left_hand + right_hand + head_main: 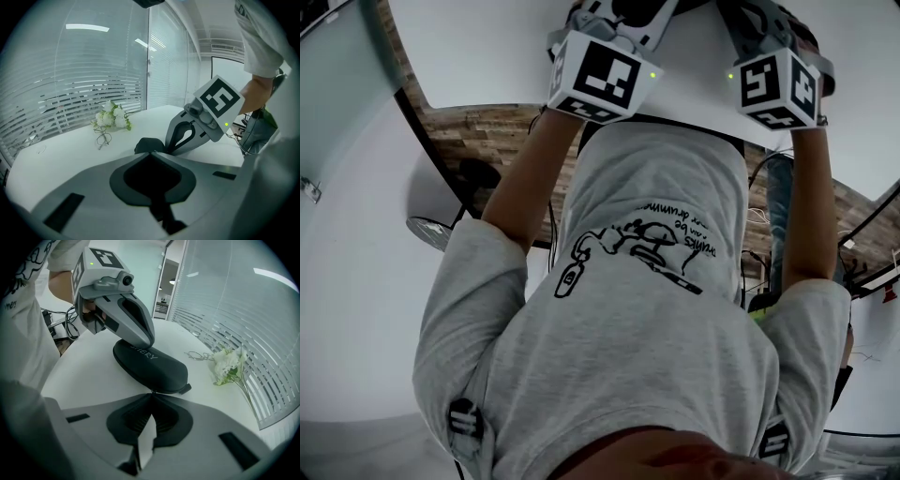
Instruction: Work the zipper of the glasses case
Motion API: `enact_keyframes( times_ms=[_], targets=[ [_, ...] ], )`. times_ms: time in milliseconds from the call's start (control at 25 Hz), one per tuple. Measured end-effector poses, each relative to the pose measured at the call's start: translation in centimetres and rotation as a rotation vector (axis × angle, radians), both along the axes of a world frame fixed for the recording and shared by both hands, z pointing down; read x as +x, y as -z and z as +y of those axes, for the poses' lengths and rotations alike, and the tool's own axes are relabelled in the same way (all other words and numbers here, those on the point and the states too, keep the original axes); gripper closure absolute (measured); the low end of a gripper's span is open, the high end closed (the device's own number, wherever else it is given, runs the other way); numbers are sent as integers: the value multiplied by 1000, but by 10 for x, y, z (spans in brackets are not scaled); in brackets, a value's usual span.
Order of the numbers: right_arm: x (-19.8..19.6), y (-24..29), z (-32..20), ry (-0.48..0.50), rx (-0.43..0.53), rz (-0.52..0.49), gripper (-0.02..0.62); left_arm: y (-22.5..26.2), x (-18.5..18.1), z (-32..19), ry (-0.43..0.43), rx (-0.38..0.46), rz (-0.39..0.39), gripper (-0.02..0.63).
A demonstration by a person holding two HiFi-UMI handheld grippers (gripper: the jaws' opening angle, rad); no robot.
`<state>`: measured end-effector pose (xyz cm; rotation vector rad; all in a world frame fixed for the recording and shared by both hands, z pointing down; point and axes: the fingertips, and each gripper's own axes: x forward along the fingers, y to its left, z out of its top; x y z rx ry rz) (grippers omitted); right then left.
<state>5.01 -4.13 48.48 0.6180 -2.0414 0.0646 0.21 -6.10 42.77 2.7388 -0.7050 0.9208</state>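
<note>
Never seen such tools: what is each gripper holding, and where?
Right gripper pinches the zipper of the glasses case at its rim; left gripper, shut, seemingly just presses on the other end.

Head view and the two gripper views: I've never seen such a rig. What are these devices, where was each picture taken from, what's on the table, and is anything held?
There is no robot: a person holds a handheld gripper in each hand. The head view looks down from the person's head over the grey shirt to the grippers' marker cubes. Each gripper view looks along that tool's own fingers. On the white table lie a dark glasses case, spectacles and white flowers. The right gripper is shut at the case's near edge, apparently pinching the zipper pull. The left gripper has its fingers together, tips resting on the case's far end.
</note>
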Motion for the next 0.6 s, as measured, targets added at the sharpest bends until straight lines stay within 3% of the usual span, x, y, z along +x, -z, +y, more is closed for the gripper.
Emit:
enact_keyframes(
  times_ms=[600],
  targets=[
    [-9, -2, 7, -8, -23, -19, 589, -2, -2, -1, 2, 10, -8, 584]
  ],
)
